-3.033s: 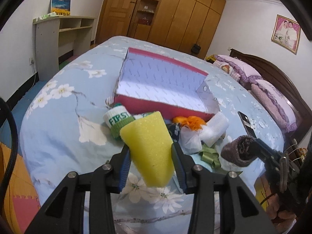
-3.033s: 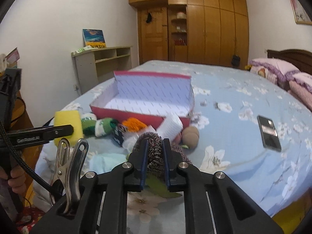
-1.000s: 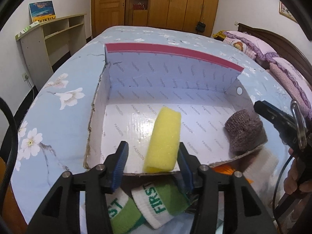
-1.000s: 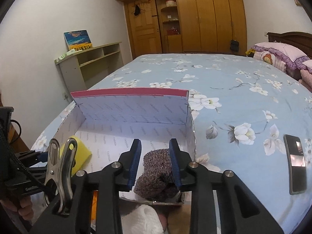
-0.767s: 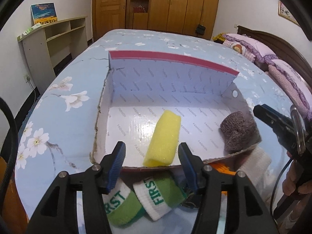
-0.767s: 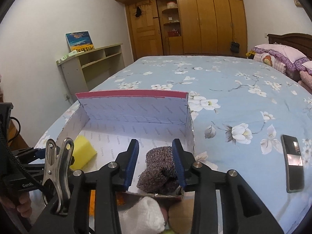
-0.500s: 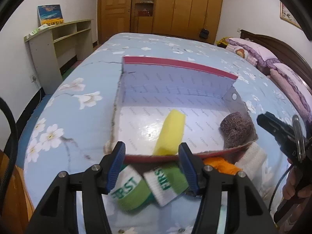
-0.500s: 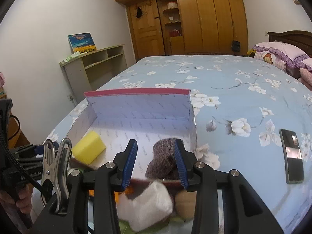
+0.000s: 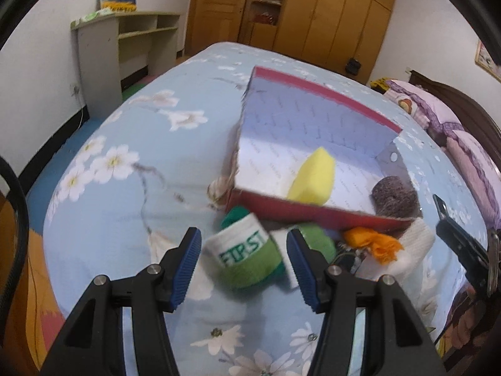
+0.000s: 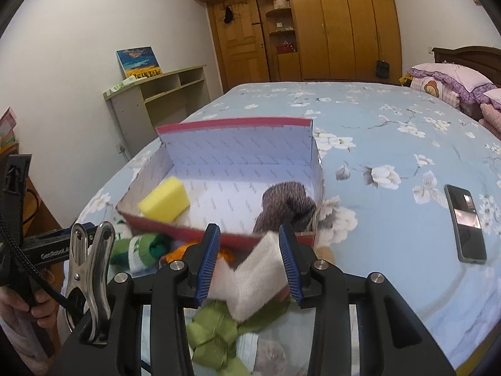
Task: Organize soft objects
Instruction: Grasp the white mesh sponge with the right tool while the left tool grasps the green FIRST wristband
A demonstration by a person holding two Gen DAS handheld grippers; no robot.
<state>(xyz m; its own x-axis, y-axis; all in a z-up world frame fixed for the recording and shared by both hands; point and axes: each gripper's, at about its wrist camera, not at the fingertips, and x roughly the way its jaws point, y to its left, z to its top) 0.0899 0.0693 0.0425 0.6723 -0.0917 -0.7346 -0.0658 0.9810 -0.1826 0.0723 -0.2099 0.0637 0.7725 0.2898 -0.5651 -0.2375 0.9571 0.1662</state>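
I just let go of the yellow sponge point(image 9: 313, 179) and the brown knit sock point(image 10: 286, 206), so both now sit inside the red box point(image 9: 316, 211) on the bed point(image 9: 131, 206), sponge on the left and sock at the right. Both my grippers have pulled back to the near pile and are wide open and empty. My left gripper point(image 9: 242, 261) frames the green and white sock point(image 9: 247, 255) and my right gripper point(image 10: 249, 260) frames the white fluffy cloth point(image 10: 261, 275), so I think those go in next.
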